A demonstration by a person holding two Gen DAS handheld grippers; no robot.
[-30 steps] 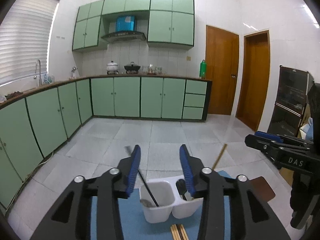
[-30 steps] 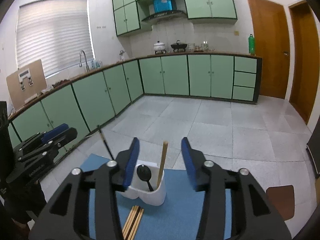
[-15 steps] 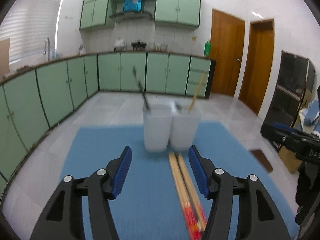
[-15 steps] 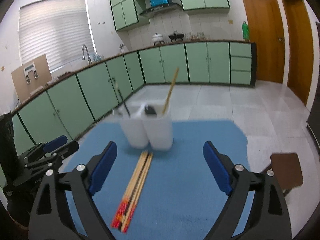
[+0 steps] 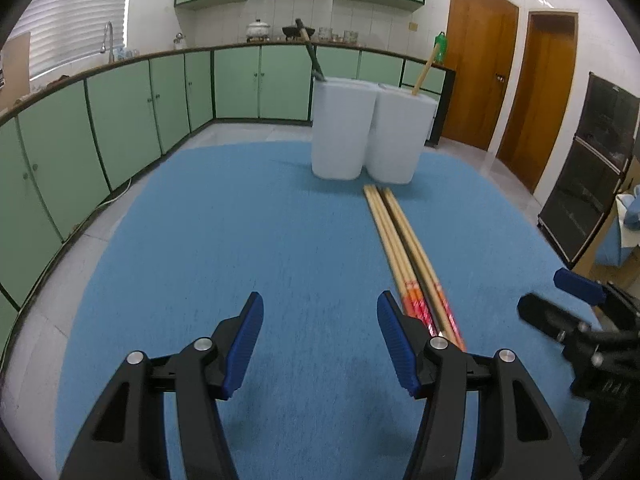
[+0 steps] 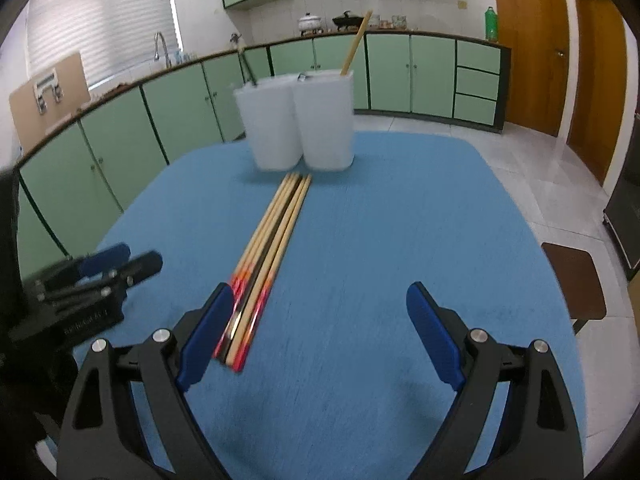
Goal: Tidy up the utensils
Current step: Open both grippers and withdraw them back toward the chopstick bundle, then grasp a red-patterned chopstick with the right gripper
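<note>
Several wooden chopsticks (image 5: pixel 404 248) (image 6: pixel 272 240) with red-patterned ends lie side by side on the blue table mat (image 5: pixel 240 240) (image 6: pixel 380 220). Behind them stands a white two-compartment utensil holder (image 5: pixel 366 132) (image 6: pixel 298 120); a dark-handled utensil (image 5: pixel 314 60) leans in its left cup and a wooden stick (image 5: pixel 424 70) (image 6: pixel 356 46) in its right cup. My left gripper (image 5: pixel 320 320) is open just left of the chopsticks' red ends, nothing between its fingers. My right gripper (image 6: pixel 320 312) is open wider, its left finger beside the red ends; it also shows blurred at the left wrist view's right edge (image 5: pixel 560 300).
The mat covers a table with rounded corners. Green kitchen cabinets (image 5: pixel 120 112) run along the left and back walls, brown doors (image 5: pixel 480 68) at the right, a dark cabinet (image 5: pixel 592 168) far right. A brown stool seat (image 6: pixel 576 284) stands right of the table.
Both grippers have come down from above the holder to just over the mat near the chopsticks' red ends. Both have opened wider, the right one most.
</note>
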